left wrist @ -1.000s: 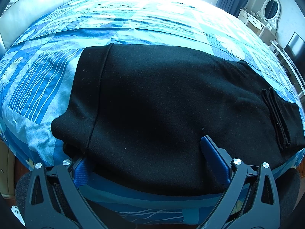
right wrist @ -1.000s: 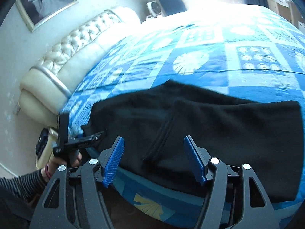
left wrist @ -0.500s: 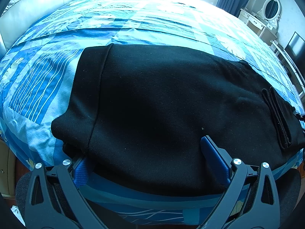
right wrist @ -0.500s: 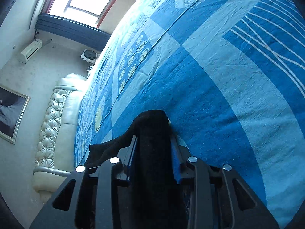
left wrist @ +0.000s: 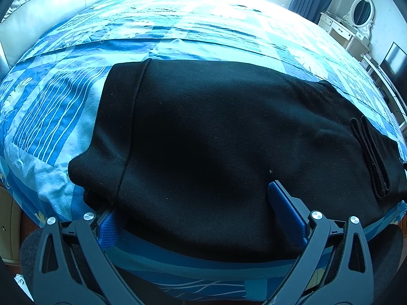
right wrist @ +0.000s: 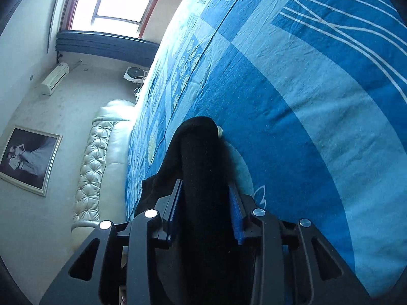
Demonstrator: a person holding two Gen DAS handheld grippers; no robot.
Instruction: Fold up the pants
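Black pants [left wrist: 216, 139] lie spread flat across a blue patterned bed cover [left wrist: 51, 106], waistband to the left and a folded cuff at the far right. My left gripper [left wrist: 193, 200] is open wide over the near edge of the pants. Its left finger is tucked under the cloth and its right fingertip [left wrist: 277, 193] rests on top. In the right wrist view, a thick bunch of the pants [right wrist: 201, 152] fills the gap in my right gripper [right wrist: 204, 188]. Both blue pads press on it while the jaws are opening slightly, and the bed cover [right wrist: 305, 101] lies beyond.
A cream tufted headboard [right wrist: 101, 157] runs along one side of the bed. A white dressing table with an oval mirror [left wrist: 356, 25] stands at the far right. On the walls are a window [right wrist: 114, 2], an air conditioner [right wrist: 54, 78] and a framed picture [right wrist: 28, 160].
My right gripper has rolled over, dropped to the end of the pants and closed on a bunch of the cloth. The left gripper and the spread pants have not moved.
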